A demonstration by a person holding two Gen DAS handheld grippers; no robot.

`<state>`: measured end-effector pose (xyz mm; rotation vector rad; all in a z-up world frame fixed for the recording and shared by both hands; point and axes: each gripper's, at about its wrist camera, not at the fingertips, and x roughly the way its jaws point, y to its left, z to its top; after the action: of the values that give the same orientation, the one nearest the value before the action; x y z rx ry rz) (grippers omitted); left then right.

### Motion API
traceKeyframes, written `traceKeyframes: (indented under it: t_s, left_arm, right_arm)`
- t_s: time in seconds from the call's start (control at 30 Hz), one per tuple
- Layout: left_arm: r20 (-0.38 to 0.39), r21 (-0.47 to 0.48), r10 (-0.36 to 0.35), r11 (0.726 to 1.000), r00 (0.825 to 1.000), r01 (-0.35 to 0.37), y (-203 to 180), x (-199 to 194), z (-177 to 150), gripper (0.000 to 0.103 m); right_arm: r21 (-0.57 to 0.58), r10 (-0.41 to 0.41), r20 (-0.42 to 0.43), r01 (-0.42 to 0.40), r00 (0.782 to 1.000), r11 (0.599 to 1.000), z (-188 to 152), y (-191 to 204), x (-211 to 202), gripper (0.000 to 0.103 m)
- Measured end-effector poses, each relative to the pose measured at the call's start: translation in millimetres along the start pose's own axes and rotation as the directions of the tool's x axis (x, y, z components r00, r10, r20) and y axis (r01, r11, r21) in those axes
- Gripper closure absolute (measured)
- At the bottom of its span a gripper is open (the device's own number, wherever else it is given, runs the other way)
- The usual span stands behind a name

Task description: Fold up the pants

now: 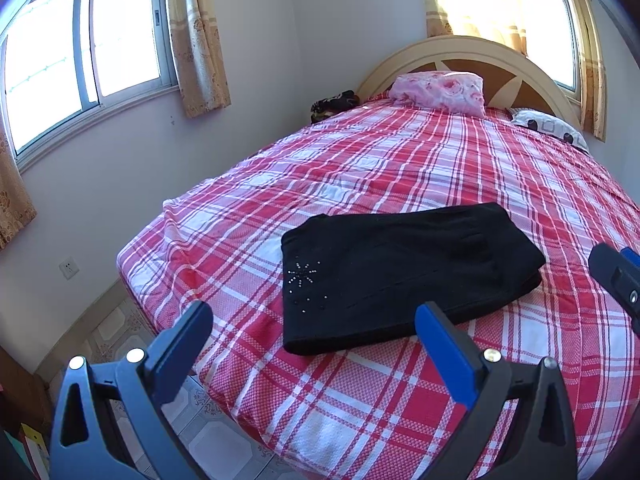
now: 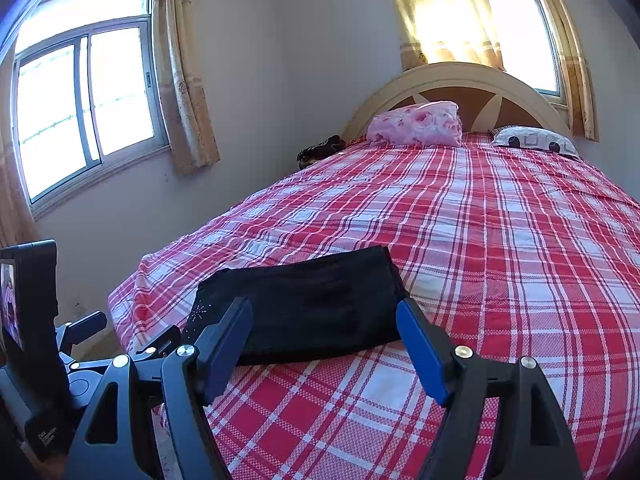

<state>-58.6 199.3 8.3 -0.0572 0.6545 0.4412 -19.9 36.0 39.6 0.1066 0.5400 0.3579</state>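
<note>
- Black pants (image 1: 404,272) lying on the bed (image 1: 400,400) as a compact folded bundle, near the foot edge, at 12 o'clock from the left gripper (image 1: 314,328) and just beyond its tips.
- Rhinestone star on the bundle's near-left corner; layered edges stacked along the 3 o'clock side.
- Left gripper hovering above the bedsheet, jaws released and spread wide, nothing between them.
- Right gripper (image 2: 324,324) likewise hovering, jaws released, bundle lying past the tips at 12 o'clock, not pinched.
- Judged step: folding looks finished or nearly so, both tools drawn clear of the cloth.
- Next move, if any: either one more fold across the bundle, calling for a pinch of the thick layered edge with both tools and a carry over to the opposite side, or a light press to flatten.
- Risk: thick stacked layers may slip apart if only the top sheet gets pinched.
- Elsewhere: pink floral bundle (image 1: 440,90) at 12 o'clock by the headboard (image 1: 460,50), patterned pillow (image 1: 550,128) at 1 o'clock, dark item (image 1: 334,104) at 11 o'clock by the wall.
- Windows with curtains at 10 and 1 o'clock; tiled floor at 7 o'clock.
- Nothing near the pants; plaid sheet around them bare, so no obstruction.
</note>
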Motion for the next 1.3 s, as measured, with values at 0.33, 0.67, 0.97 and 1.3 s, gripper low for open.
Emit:
traceKeyframes:
  t_s: [0.33, 0.67, 0.97, 1.3]
  left_arm:
    - [-0.021, -0.008, 0.014, 1.000, 1.000, -0.014, -1.0, 4.5, -3.4, 0.000]
    - [-0.030, -0.005, 0.024, 1.000, 0.999, -0.024, 0.7, 7.5, -4.4, 0.000]
    - [-0.001, 0.006, 0.041, 0.999, 0.999, -0.041, 0.2, 3.1, -3.0, 0.000]
    - [0.017, 0.019, 0.049, 0.999, 0.999, -0.050, -0.8, 0.4, 0.1, 0.000]
  right_arm:
    - [0.011, 0.004, -0.008, -0.004, 1.000, 1.000, -2.5, -0.8, 3.2, 0.027]
    - [0.019, 0.007, -0.018, -0.007, 1.000, 1.000, -4.3, -2.2, 6.5, 0.027]
    - [0.024, 0.006, -0.015, -0.006, 1.000, 1.000, -4.5, -3.5, 5.9, 0.027]
    - [0.034, -0.005, -0.015, 0.006, 1.000, 0.999, -6.0, -7.8, 4.8, 0.027]
